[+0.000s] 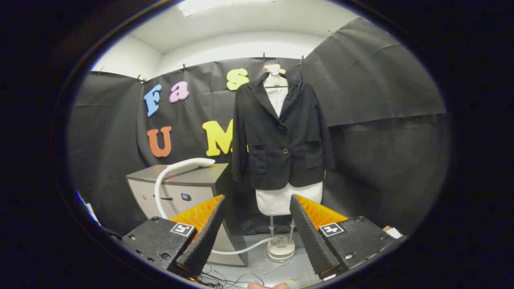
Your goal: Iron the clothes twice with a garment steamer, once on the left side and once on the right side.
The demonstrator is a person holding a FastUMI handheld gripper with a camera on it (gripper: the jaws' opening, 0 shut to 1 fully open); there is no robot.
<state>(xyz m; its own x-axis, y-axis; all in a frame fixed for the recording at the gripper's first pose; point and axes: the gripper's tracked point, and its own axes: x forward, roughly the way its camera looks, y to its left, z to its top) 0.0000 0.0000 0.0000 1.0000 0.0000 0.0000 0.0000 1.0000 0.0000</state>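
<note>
The gripper [257,200] is wide apart and holds nothing; its two fingers [202,237] point forward with a big free gap between them. In this gap, farther away, a dress form [286,200] stands on a thin pole with a round white base [281,249] on the floor. On the form hangs a black jacket [281,136], buttoned, over a white inner layer [278,98] that shows at the collar and below the hem. The jacket is well beyond the fingertips, a little to the right of the middle line. To the left and beyond the left finger stands a grey cabinet [188,180]. On its top lies the white steamer head [192,162], and its white hose [158,192] bends down the front of the cabinet. A white hose [245,249] also runs along the floor toward the round base. Some thin dark cables [229,279] lie on the near floor between the fingers.
</note>
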